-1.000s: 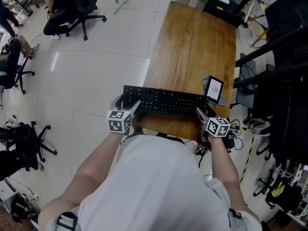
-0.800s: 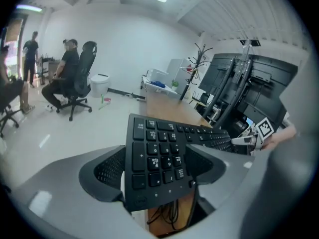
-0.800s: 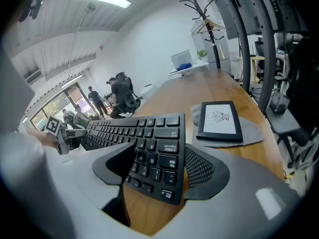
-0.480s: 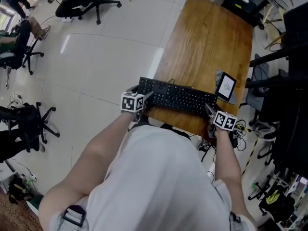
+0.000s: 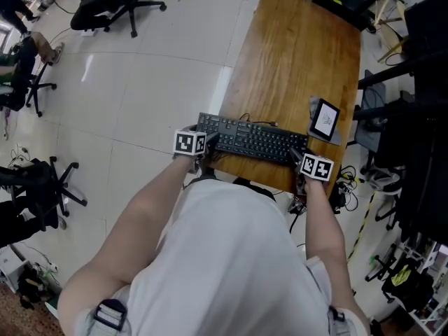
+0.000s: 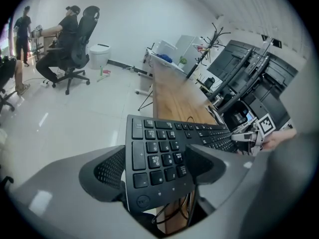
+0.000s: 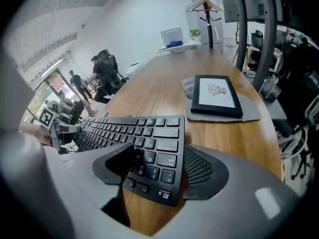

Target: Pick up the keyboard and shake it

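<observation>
A black keyboard point(image 5: 255, 140) hangs over the near end of the wooden table point(image 5: 294, 54), gripped at both ends. My left gripper point(image 5: 204, 145) is shut on its left end, which sticks out past the table's left edge. The left gripper view shows the jaws of the left gripper point(image 6: 157, 166) pinching the number-pad end of the keyboard point(image 6: 159, 143). Over at the other end, my right gripper point(image 5: 299, 161) is clamped shut. In the right gripper view the right gripper point(image 7: 159, 166) squeezes the keyboard point(image 7: 149, 133) above the wood, and a cable dangles under it.
A framed tablet point(image 5: 325, 119) lies on a grey cloth point(image 7: 251, 111) just beyond the keyboard's right end. Office chairs point(image 5: 112, 5) and people stand on the tiled floor to the left. Black racks and cables point(image 5: 413, 103) crowd the right side of the table.
The keyboard and both grippers have shifted slightly right and away from me in the head view, its right end now a little lower. Both grippers keep their hold.
</observation>
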A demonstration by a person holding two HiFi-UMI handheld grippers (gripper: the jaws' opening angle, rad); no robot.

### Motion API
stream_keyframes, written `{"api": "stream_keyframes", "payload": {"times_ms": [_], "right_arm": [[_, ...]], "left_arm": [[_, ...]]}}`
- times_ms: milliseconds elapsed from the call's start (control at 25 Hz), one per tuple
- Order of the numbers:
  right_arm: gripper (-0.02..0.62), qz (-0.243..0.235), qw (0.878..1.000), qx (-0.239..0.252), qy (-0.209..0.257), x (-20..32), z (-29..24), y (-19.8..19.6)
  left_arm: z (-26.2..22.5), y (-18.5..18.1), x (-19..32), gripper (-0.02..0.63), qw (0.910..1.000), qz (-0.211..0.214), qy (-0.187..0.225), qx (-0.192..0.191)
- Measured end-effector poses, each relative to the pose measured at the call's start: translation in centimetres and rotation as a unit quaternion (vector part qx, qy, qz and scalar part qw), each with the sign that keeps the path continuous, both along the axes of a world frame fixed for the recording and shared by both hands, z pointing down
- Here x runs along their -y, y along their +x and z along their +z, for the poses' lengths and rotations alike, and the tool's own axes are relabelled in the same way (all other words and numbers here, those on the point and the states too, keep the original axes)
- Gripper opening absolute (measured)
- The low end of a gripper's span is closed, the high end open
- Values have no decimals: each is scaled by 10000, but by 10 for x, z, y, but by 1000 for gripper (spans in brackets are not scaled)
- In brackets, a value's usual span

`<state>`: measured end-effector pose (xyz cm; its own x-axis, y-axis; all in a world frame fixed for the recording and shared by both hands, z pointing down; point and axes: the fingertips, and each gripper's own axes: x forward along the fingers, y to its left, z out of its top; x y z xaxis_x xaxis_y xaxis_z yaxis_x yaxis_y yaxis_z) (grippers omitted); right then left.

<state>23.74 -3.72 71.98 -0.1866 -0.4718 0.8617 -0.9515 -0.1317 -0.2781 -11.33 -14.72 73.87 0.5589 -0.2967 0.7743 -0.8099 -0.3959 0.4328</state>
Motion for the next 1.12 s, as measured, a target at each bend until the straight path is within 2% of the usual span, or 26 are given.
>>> {"api": "stream_keyframes", "payload": {"times_ms": [160, 240, 360, 480, 640, 680, 760, 800, 960, 1120], "right_arm": [[313, 107, 9995, -273, -141, -6, 5, 1], [300, 198, 9982, -538, -172, -12, 5, 6], [295, 610, 9947, -822, -107, -23, 0, 22], [283, 1013, 9905, -930, 68, -35, -11, 37], [247, 1324, 9841, -1095, 450, -51, -29, 46], [229, 1416, 9819, -1117, 579, -55, -33, 45], [196, 1545, 9782, -1097, 855, -60, -41, 39], [180, 1559, 9770, -1072, 982, -61, -43, 34], [103, 1488, 9735, -1096, 1345, -56, -61, 7], [15, 1044, 9748, -868, 1772, -36, -83, -39]], "left_arm": [[4, 2, 0, 376, 9999, 4, -105, -125], [3, 6, 1, 376, 9992, 0, -200, -354], [3, 2, 4, 376, 9966, -196, -382, -703], [0, -12, 10, 376, 9970, -94, -196, -737], [-20, -33, 21, 366, 9952, -3, 181, -961], [-24, -38, 23, 350, 9949, 27, 254, -980], [-33, -47, 27, 245, 9940, 110, 424, -1003], [-40, -49, 29, 214, 9930, 147, 514, -1055], [-74, -38, 31, 129, 9851, 421, 884, -1416], [-108, -11, 22, -2, 9734, 900, 1227, -1713]]}}
